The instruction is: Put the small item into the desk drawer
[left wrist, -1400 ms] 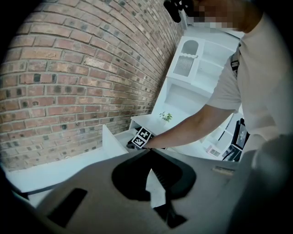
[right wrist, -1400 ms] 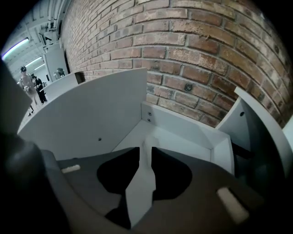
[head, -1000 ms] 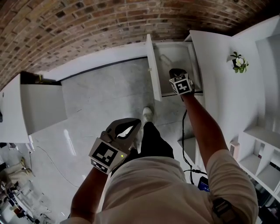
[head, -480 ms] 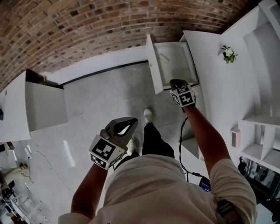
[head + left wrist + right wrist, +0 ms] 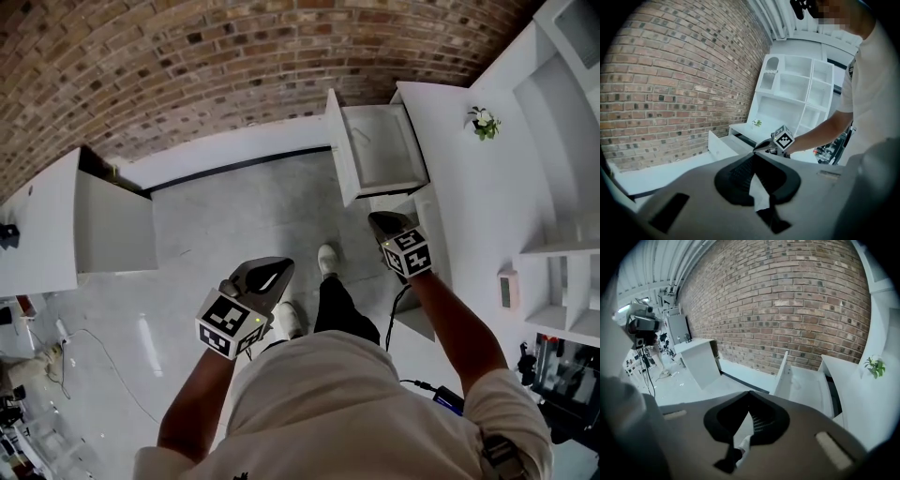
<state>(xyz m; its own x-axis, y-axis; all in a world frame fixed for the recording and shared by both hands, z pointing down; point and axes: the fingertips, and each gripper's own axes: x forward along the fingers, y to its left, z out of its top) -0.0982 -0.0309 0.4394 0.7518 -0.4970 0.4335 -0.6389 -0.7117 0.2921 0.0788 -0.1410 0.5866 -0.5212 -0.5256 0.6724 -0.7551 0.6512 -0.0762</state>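
Note:
The white desk drawer (image 5: 377,150) stands pulled open below the desk top (image 5: 450,141); it also shows in the right gripper view (image 5: 808,385). A faint pale mark (image 5: 362,137) lies inside it, too small to identify. My right gripper (image 5: 380,218) hangs in the air short of the drawer's front, over the floor, shut with nothing between its fingers (image 5: 749,409). My left gripper (image 5: 284,265) hovers lower left, above the floor, also shut and empty (image 5: 754,155). The left gripper view shows the right gripper (image 5: 761,146) beside the drawer (image 5: 723,146).
A small potted plant (image 5: 483,123) stands on the desk top. White shelving (image 5: 562,281) fills the right side. A white cabinet (image 5: 112,234) stands at the left against the brick wall (image 5: 234,66). The person's shoes (image 5: 328,259) are on the grey floor; a camera rig (image 5: 642,326) stands far left.
My right gripper has pulled back out of the open drawer toward the person and now hangs in front of it. The left gripper has hardly moved.

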